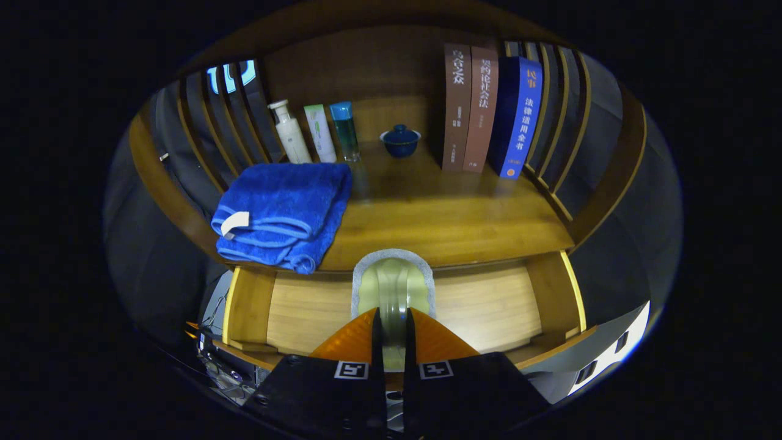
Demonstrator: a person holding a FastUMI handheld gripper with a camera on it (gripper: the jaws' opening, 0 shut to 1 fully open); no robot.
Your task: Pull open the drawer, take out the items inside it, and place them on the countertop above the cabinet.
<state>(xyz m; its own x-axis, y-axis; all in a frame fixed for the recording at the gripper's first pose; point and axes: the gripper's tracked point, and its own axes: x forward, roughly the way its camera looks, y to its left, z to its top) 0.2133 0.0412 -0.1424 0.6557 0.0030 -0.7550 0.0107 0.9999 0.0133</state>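
The wooden drawer [489, 305] stands pulled open below the countertop [440, 220]. My gripper [391, 324] is shut on a flat pale-green packet with a silvery sealed border [391, 278], holding it upright above the drawer's floor, its top reaching the countertop's front edge. A folded blue towel [281, 211] lies on the countertop's left front corner, hanging slightly over the edge. The drawer's visible floor is bare wood on both sides of the packet.
At the back of the countertop stand a white pump bottle [289, 131], a white-and-green tube [320, 131], a teal bottle [344, 129], a dark blue lidded cup [400, 140] and three upright books [489, 110]. Slatted wooden rails [211, 131] bound both sides.
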